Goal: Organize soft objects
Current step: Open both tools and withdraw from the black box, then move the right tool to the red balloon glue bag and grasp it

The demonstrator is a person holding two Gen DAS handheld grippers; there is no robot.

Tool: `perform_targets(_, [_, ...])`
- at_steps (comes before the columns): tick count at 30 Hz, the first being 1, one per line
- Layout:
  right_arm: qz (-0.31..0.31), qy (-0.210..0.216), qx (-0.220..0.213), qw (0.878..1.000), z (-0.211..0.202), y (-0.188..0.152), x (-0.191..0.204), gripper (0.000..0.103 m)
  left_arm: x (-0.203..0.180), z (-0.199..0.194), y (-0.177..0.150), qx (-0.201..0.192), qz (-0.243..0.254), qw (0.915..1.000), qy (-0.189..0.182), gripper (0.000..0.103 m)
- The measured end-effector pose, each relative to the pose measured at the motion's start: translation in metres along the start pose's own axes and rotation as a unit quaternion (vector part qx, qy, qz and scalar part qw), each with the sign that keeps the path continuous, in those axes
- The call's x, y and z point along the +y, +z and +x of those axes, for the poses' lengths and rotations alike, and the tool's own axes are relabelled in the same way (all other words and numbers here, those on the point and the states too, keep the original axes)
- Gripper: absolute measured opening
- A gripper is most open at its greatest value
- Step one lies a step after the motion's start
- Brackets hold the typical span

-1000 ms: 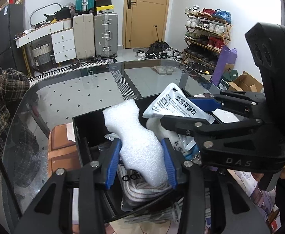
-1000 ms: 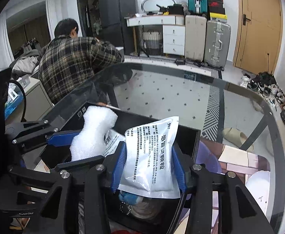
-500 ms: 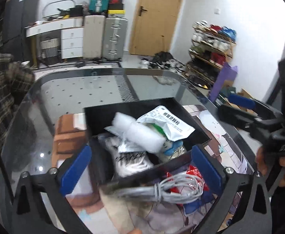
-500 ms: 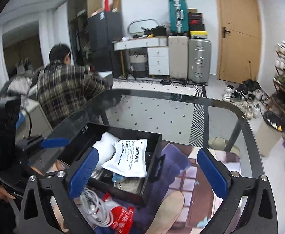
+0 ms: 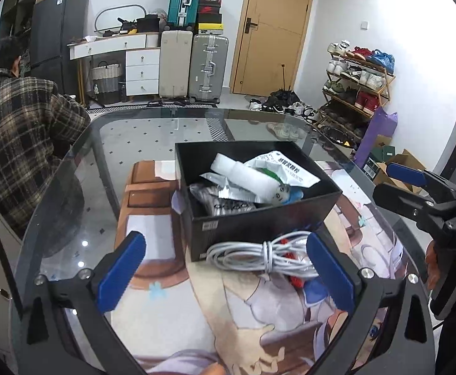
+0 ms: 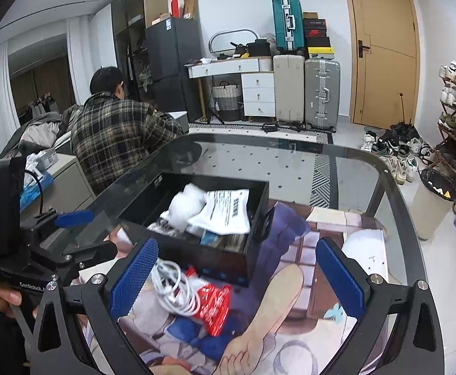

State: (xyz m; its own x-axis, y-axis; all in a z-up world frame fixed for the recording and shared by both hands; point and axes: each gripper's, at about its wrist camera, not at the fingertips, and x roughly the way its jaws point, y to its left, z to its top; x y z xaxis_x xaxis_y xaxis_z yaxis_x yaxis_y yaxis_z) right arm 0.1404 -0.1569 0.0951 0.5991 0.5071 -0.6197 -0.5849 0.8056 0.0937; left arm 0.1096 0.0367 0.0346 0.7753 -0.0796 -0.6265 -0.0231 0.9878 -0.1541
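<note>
A black box (image 5: pixel 259 222) (image 6: pixel 256 240) stands on the printed mat. In it lie a white foam piece (image 5: pixel 246 176) (image 6: pixel 185 204), a white printed sachet (image 5: pixel 285 170) (image 6: pixel 228 212) and other soft items. A coiled white cable (image 5: pixel 259 254) (image 6: pixel 171 287) and a red packet (image 6: pixel 213 306) lie on the mat in front of the box. My left gripper (image 5: pixel 224 272) is open and empty, above the cable. My right gripper (image 6: pixel 235 278) is open and empty, above the red packet, back from the box.
The glass table (image 5: pixel 152 134) carries a printed mat (image 5: pixel 228 312). A person in a plaid shirt (image 6: pixel 115 137) sits at the far left. Suitcases (image 5: pixel 193 62), a door and a shoe rack (image 5: pixel 356 84) stand behind.
Both grippers let go of the foam piece and the sachet, opened wide and pulled back from the box. Both items now lie in the box.
</note>
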Motion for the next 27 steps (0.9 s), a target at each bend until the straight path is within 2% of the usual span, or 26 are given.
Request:
perform_targets(6, [-0.021, 0.029, -0.004, 0.999, 0.001, -0.012, 0.011, 0.103, 0.002, -0.008, -0.014, -0.009, -0.015, 0.9998, 0.003, 0.103])
perform_targets(10, [-0.049, 0.018, 0.007, 0.999, 0.005, -0.014, 0.022, 0.103, -0.002, -0.006, -0.019, -0.004, -0.014, 0.9999, 0.001, 0.103])
perform_targets(21, [-0.045, 0.02, 0.063, 0.997, 0.037, -0.035, 0.016, 0.103, 0.0, 0.005, -0.028, 0.011, -0.004, 0.9999, 0.011, 0.103])
perform_targets(27, [-0.034, 0.001, 0.102, 0.994, 0.055, -0.046, 0.007, 0.103, -0.002, 0.015, -0.033, 0.025, 0.006, 0.9994, 0.023, 0.103])
